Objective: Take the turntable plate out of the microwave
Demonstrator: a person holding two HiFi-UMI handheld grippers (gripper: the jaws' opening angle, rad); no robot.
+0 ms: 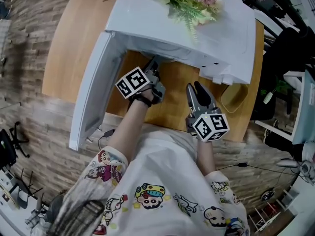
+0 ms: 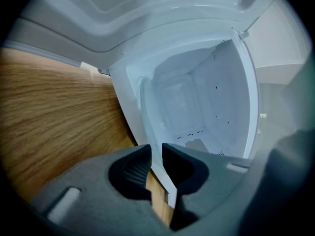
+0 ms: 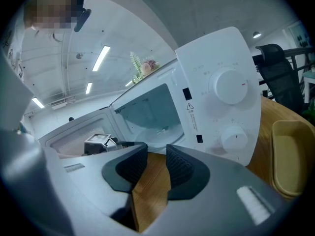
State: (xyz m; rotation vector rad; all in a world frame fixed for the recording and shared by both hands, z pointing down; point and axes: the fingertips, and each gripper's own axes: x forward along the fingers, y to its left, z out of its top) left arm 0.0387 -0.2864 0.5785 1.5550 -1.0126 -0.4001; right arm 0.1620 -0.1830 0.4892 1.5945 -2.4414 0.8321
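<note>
A: First entry, left gripper (image 2: 156, 154). What are its fingers (image 2: 132, 172) doing?
B: Clenched on a thin pale edge, with a pad against each face. I read that edge as the front rim of the turntable plate (image 3: 152, 132). The gripper is rolled onto its side, tips at the cavity mouth.
A: And the rest of the plate?
B: It lies on the cavity floor inside the microwave (image 1: 231, 33), rim toward the opening.
A: Then the right gripper (image 3: 157, 151)?
B: Jaws apart, with only the wood of the table (image 1: 74, 48) between them. It is held before the control panel, below the dials (image 3: 229, 87), apart from the plate.
A: Surroundings?
B: The door (image 1: 93, 92) stands wide open at the left. There are flowers (image 1: 192, 1) on top of the microwave and a yellow tray (image 1: 234, 96) on the table to its right.
</note>
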